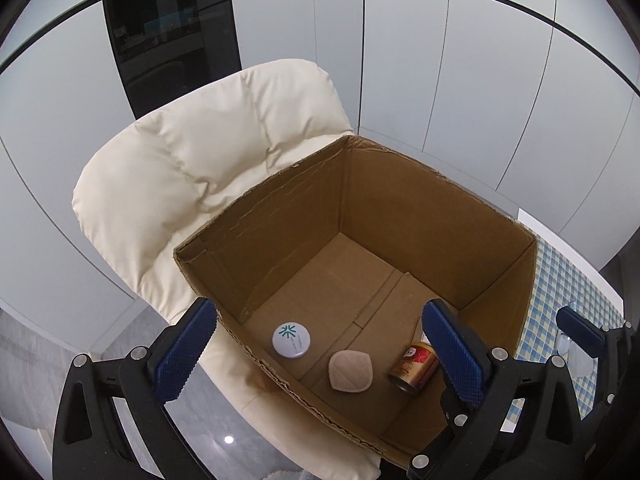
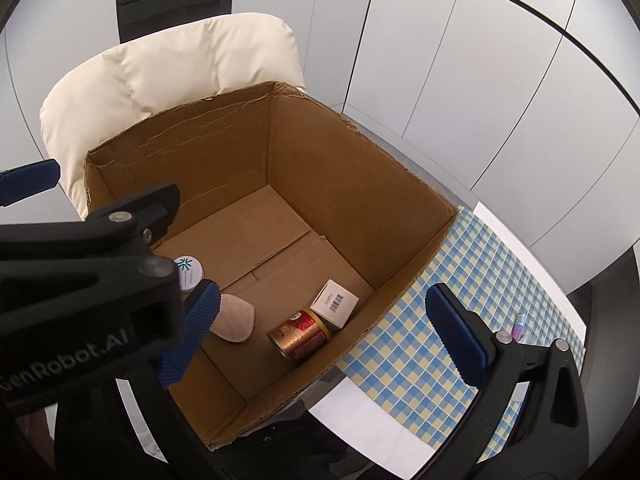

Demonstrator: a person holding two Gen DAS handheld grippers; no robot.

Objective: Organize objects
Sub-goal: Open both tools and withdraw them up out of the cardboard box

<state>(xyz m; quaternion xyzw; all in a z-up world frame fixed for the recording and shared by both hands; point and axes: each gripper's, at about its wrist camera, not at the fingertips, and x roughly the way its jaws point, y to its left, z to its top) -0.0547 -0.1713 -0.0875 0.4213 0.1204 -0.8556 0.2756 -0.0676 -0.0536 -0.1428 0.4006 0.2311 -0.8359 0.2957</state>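
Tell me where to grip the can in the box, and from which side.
Grip the can across its round body at mid-length, coming straight down from above. It lies on its side on the box floor, one end against the small carton, so the ends are poor targets.

Your cardboard box [image 2: 352, 168] sits on the chair [image 1: 192, 168], its right side against the counter [image 2: 440, 340]. Inside, along the near wall, left to right — jar [image 1: 291, 340], pad [image 1: 350, 371], can [image 2: 299, 333] on its side, small carton [image 2: 335, 302] just behind the can.
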